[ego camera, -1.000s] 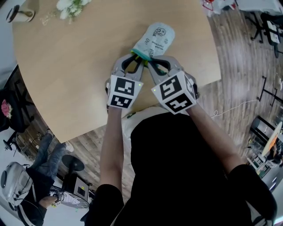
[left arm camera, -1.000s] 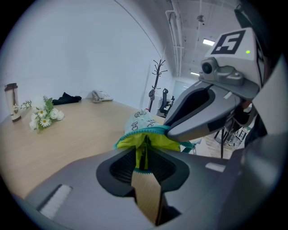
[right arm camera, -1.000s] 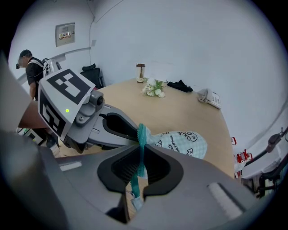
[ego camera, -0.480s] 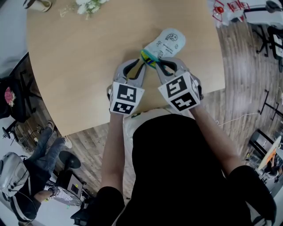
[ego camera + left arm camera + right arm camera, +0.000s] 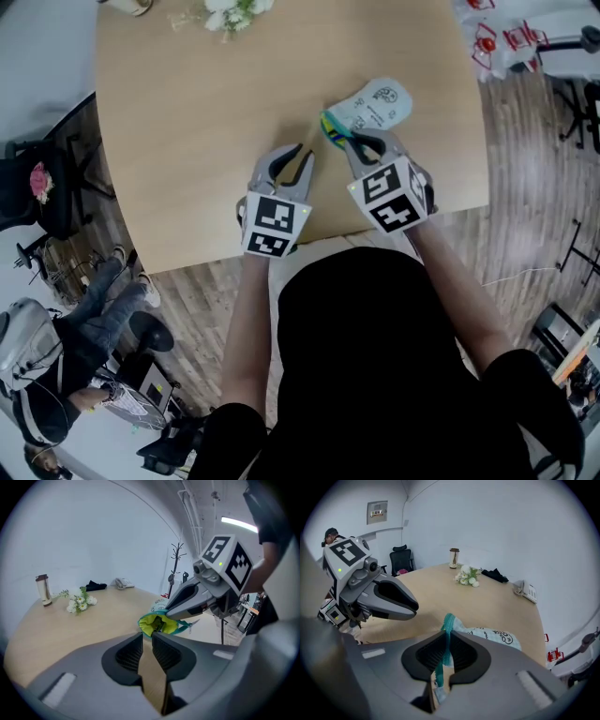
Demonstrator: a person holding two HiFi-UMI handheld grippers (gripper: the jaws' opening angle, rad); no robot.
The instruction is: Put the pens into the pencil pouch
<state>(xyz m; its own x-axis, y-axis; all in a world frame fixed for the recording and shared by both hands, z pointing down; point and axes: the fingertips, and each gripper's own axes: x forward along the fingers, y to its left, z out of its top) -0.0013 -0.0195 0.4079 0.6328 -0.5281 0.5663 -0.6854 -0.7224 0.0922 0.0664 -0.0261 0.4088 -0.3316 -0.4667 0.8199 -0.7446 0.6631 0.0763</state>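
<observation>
I find no word or number that I can read in any view. The pencil pouch (image 5: 378, 101), at the upper right of the head view, carries dark printed drawings with lettering too small for me. The print on the wall plate (image 5: 377, 509), at the upper left of the right gripper view, is also unreadable.

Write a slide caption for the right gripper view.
Right claw clamped on the teal zipper edge of the pencil pouch, which lies on the wooden table.

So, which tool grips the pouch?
The right tool: it pinches the teal zip edge of the pouch. The left tool has just been closing, nothing between its jaws.
</observation>
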